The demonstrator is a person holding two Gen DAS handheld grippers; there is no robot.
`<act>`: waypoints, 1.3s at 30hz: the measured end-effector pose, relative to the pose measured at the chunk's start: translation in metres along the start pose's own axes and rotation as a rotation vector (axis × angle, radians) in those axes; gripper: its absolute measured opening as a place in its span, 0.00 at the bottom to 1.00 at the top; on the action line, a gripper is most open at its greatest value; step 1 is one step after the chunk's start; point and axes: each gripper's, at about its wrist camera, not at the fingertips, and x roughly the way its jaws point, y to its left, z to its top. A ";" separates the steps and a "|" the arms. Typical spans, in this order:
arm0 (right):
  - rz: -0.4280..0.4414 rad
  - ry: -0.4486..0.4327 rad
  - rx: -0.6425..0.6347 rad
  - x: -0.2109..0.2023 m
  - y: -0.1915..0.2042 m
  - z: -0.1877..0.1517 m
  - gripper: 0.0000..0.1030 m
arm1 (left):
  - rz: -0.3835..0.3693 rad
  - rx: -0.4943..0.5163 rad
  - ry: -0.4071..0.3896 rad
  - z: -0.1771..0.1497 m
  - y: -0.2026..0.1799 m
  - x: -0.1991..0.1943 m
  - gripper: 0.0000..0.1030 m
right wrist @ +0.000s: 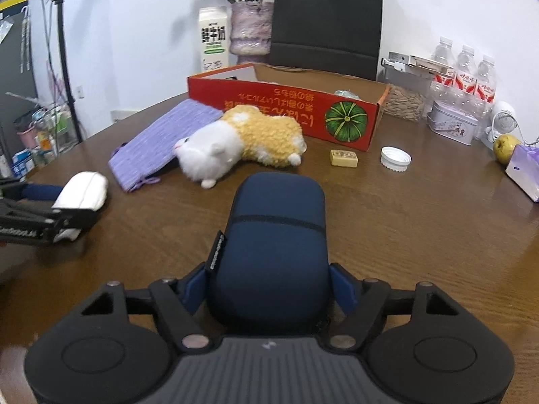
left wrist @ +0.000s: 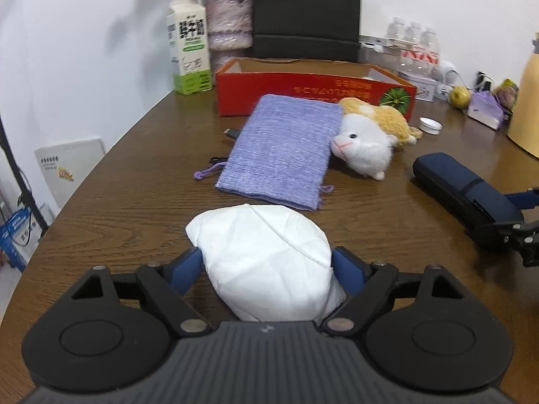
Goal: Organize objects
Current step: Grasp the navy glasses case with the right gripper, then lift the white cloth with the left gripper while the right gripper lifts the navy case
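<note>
A white folded face mask (left wrist: 262, 262) rests on the brown table (left wrist: 134, 202), and the blue pads of my left gripper (left wrist: 266, 256) press on both of its sides. From the right wrist view that left gripper (right wrist: 67, 208) shows at the left edge with the mask (right wrist: 84, 188) in it. A navy zip case (right wrist: 273, 235) lies lengthwise on the table. My right gripper (right wrist: 269, 269) is shut on its near end, pads against both flanks. In the left wrist view the case (left wrist: 465, 185) lies at the right, with the right gripper (left wrist: 518, 225) at its end.
An open red cardboard box (right wrist: 269, 107) stands at the back centre. In front of it lie a purple cloth pouch (left wrist: 279, 148) and a plush toy (right wrist: 235, 138). A white cap (right wrist: 395, 159), a small yellow block (right wrist: 343, 158), a milk carton (left wrist: 188, 50), a vase, a black bag, bottles, a tin and an apple line the far side.
</note>
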 end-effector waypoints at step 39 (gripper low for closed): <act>-0.036 -0.081 0.092 0.013 0.001 0.005 0.67 | 0.073 -0.113 -0.001 -0.005 -0.004 -0.016 0.66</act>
